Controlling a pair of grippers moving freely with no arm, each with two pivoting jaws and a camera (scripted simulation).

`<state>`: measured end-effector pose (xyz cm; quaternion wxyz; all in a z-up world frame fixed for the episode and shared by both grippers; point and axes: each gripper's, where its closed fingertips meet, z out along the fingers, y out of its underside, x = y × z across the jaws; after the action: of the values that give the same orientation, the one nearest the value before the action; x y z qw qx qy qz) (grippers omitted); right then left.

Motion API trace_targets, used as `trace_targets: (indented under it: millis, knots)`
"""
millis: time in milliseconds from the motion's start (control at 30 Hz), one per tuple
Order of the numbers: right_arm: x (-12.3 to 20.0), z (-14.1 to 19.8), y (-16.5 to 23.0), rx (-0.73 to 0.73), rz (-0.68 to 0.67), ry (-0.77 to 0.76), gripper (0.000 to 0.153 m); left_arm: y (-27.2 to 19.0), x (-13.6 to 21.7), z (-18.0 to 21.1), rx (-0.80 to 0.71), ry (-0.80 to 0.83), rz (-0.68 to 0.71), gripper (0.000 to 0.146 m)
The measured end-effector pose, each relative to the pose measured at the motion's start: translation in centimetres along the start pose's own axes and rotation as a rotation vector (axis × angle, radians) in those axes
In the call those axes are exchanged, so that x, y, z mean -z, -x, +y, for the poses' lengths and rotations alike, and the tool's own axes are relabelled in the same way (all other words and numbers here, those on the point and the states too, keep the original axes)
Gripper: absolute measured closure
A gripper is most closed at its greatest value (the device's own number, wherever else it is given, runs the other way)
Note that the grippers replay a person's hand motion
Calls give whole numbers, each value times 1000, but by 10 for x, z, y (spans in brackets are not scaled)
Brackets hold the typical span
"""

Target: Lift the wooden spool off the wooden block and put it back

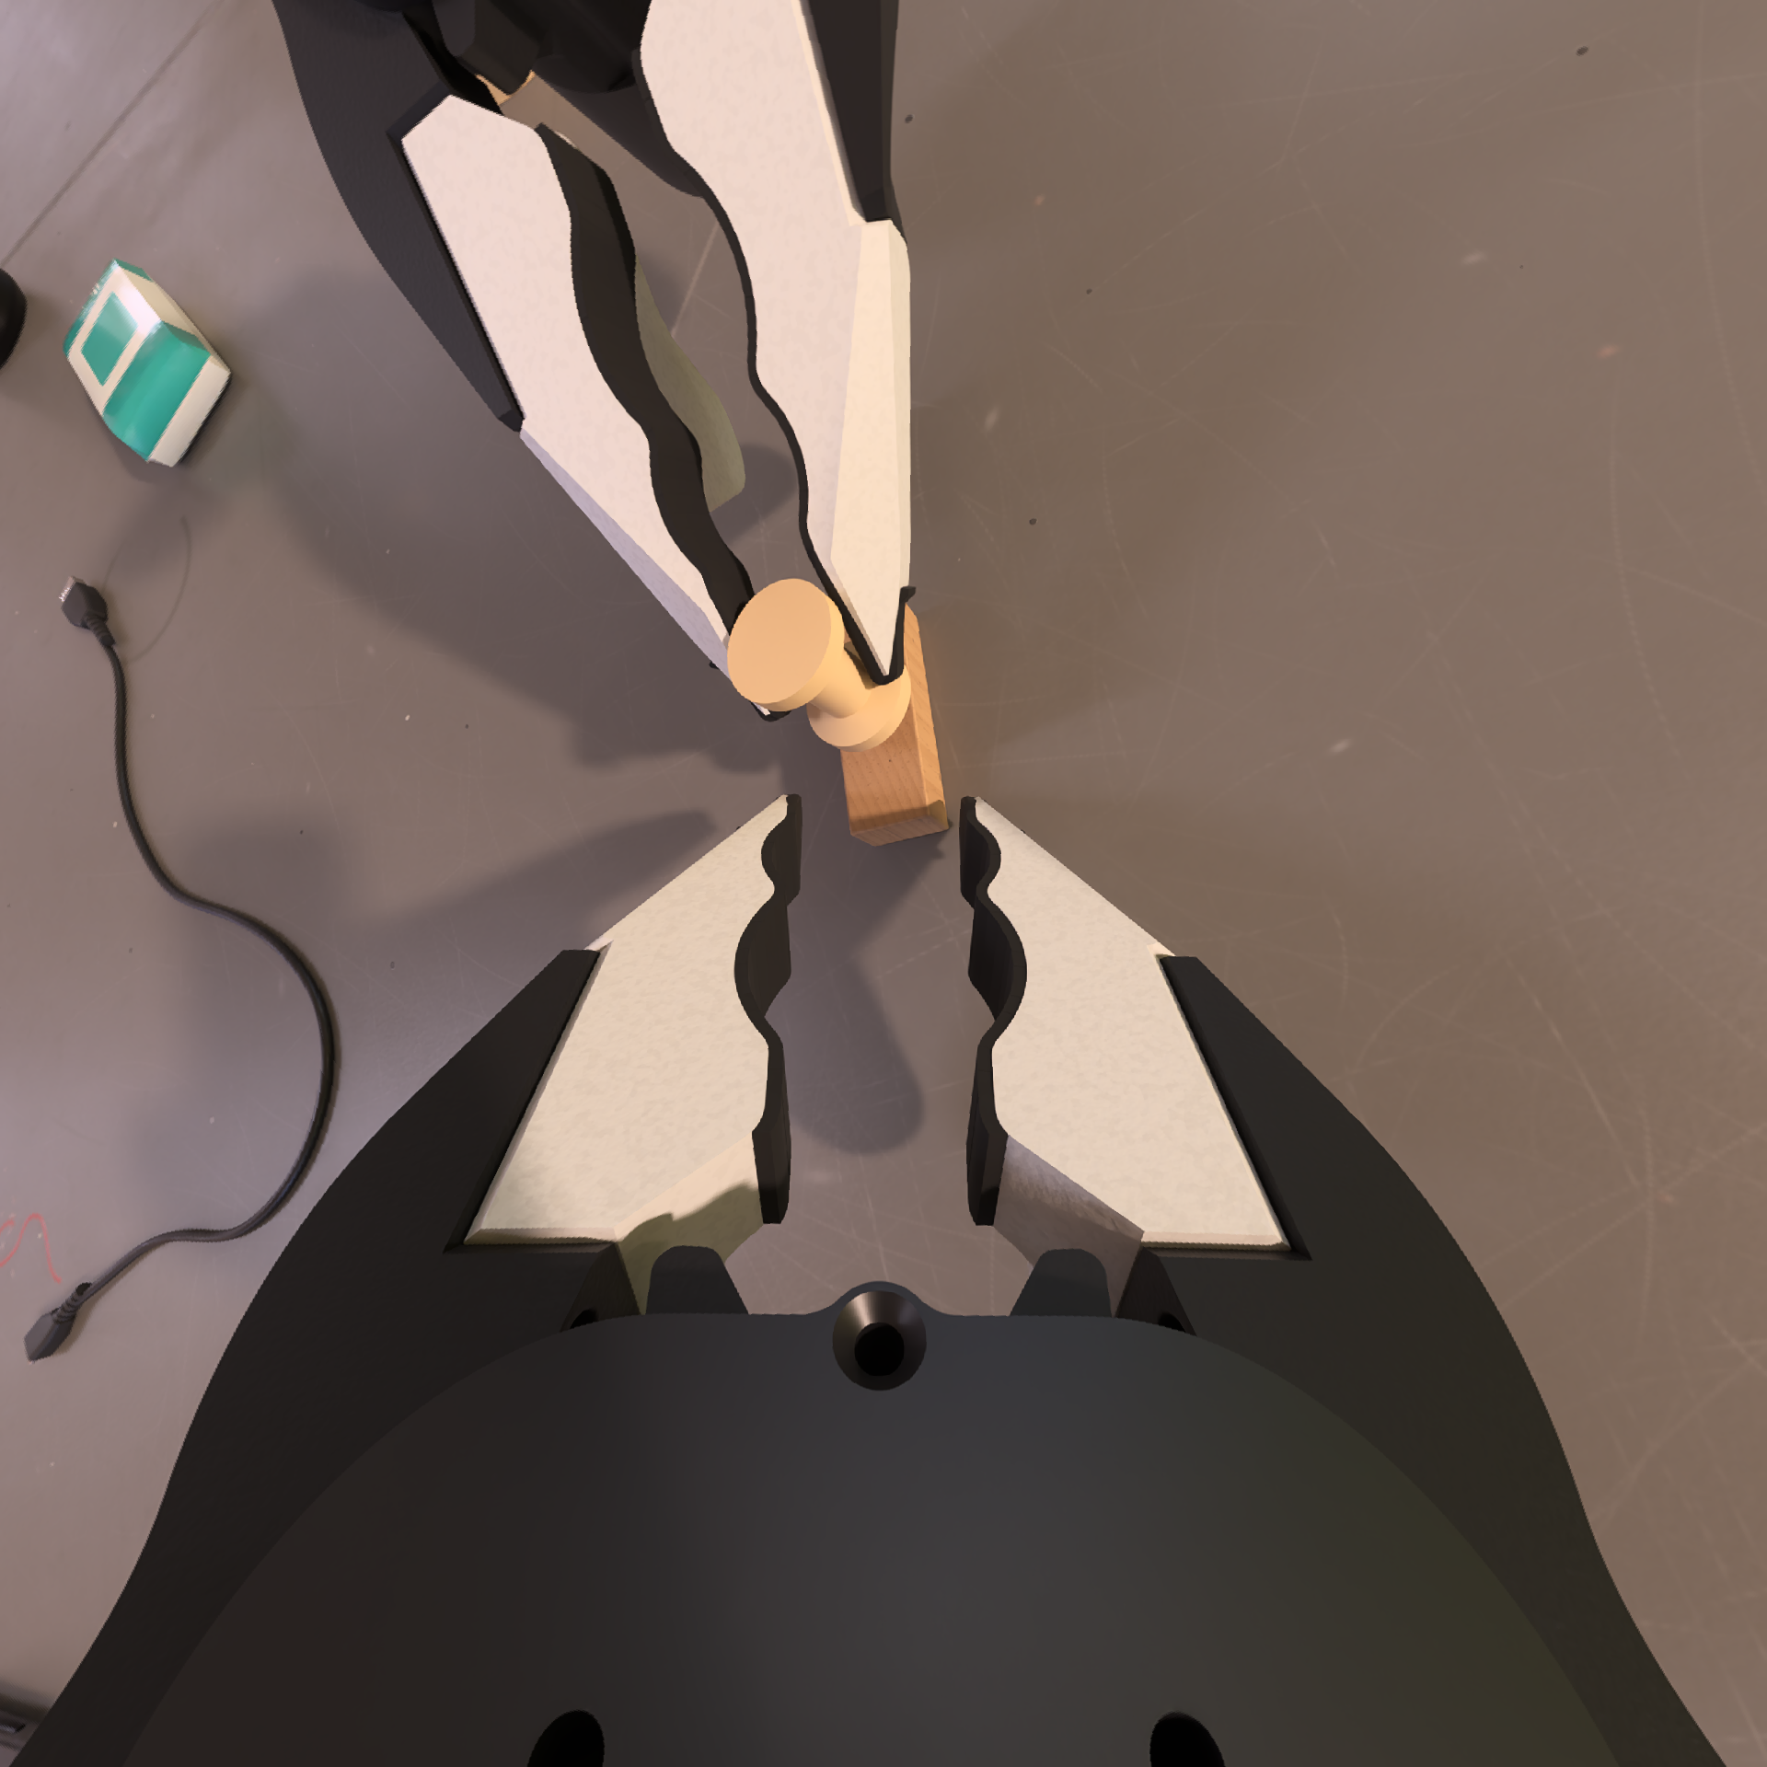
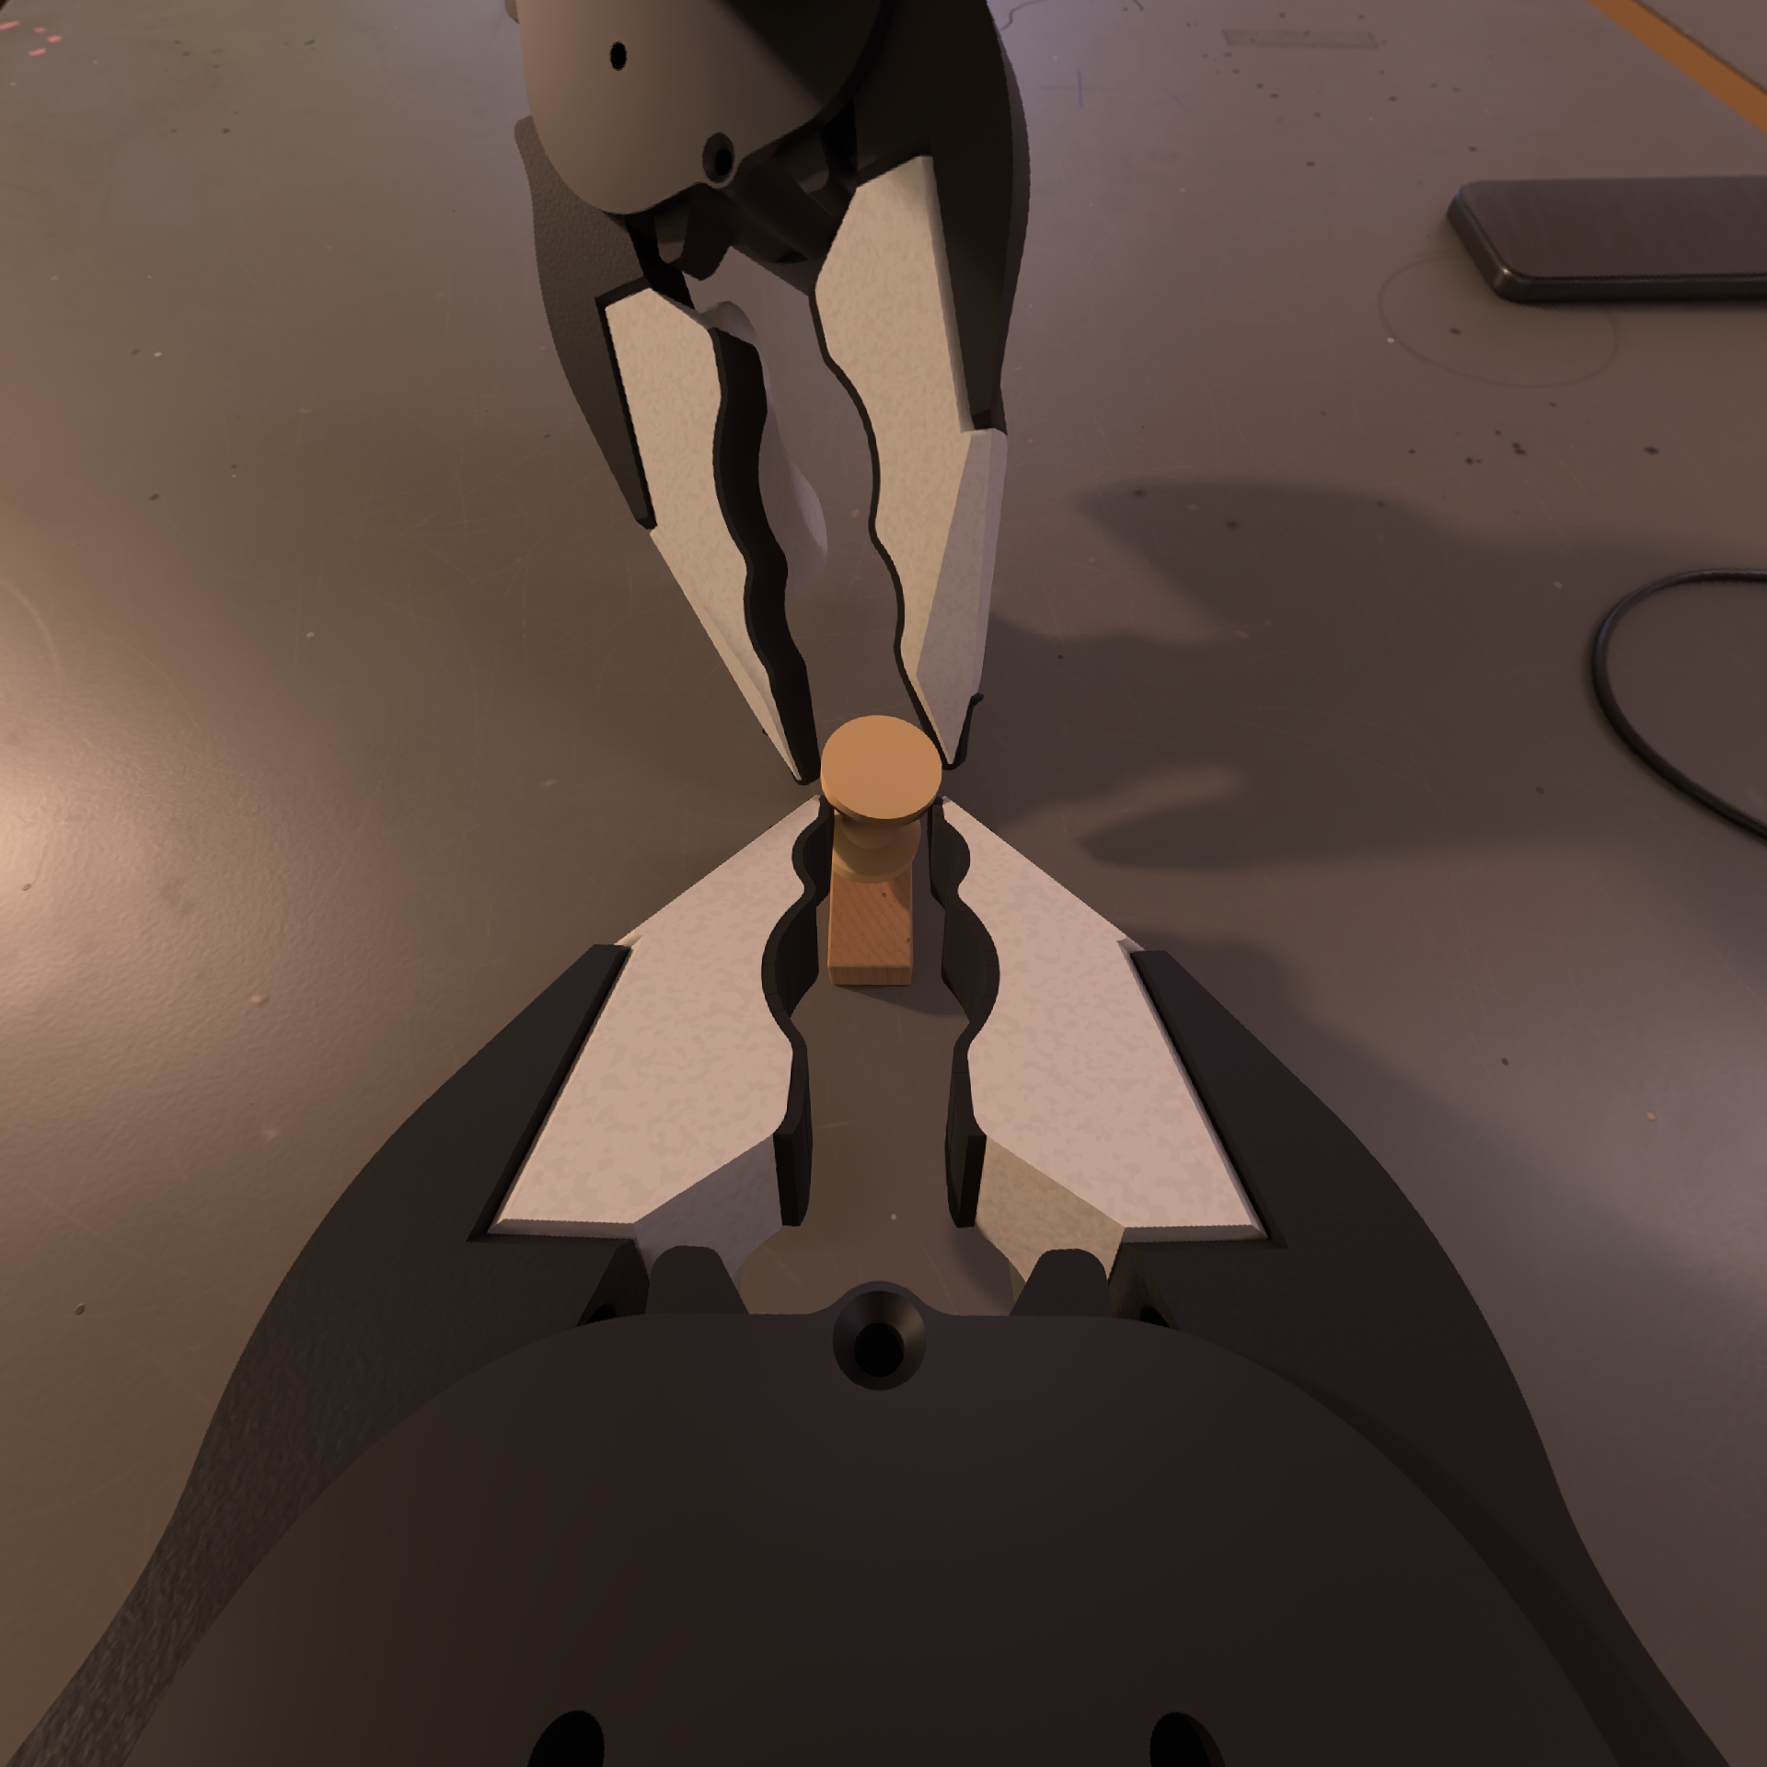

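Note:
A pale wooden spool (image 1: 789,643) stands upright over a small wooden block (image 1: 897,779) on the grey surface. My right gripper (image 2: 880,811) is shut on the spool (image 2: 880,773), its fingertips (image 2: 813,822) against both sides just under the top disc. The block (image 2: 868,932) lies between its fingers. Whether the spool's base touches the block I cannot tell. In the left wrist view the right gripper (image 1: 826,693) reaches in from above. My left gripper (image 1: 880,808) is open and empty, its tips either side of the block's near end. It faces the spool in the right wrist view (image 2: 878,762).
A green and white box (image 1: 143,363) and a black cable (image 1: 229,956) lie to the left of the block. A dark flat slab (image 2: 1616,239) and a black cable loop (image 2: 1673,688) lie off to the right in the right wrist view.

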<state>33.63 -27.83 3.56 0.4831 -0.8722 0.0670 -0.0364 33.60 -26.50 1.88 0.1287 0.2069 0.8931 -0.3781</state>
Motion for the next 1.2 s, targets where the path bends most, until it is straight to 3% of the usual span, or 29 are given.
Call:
trace_targets:
  millis: [567, 1167, 1200]
  knots:
    - [-2, 6, 3, 51, 20, 41, 133, -2, -1, 0, -83, 16, -35, 111]
    - [-5, 4, 4, 83, 14, 30, 133, -4, -1, 1, -66, 27, -16, 115]
    - [-5, 4, 4, 86, 14, 34, 123, -4, -2, 0, -60, 19, -9, 114]
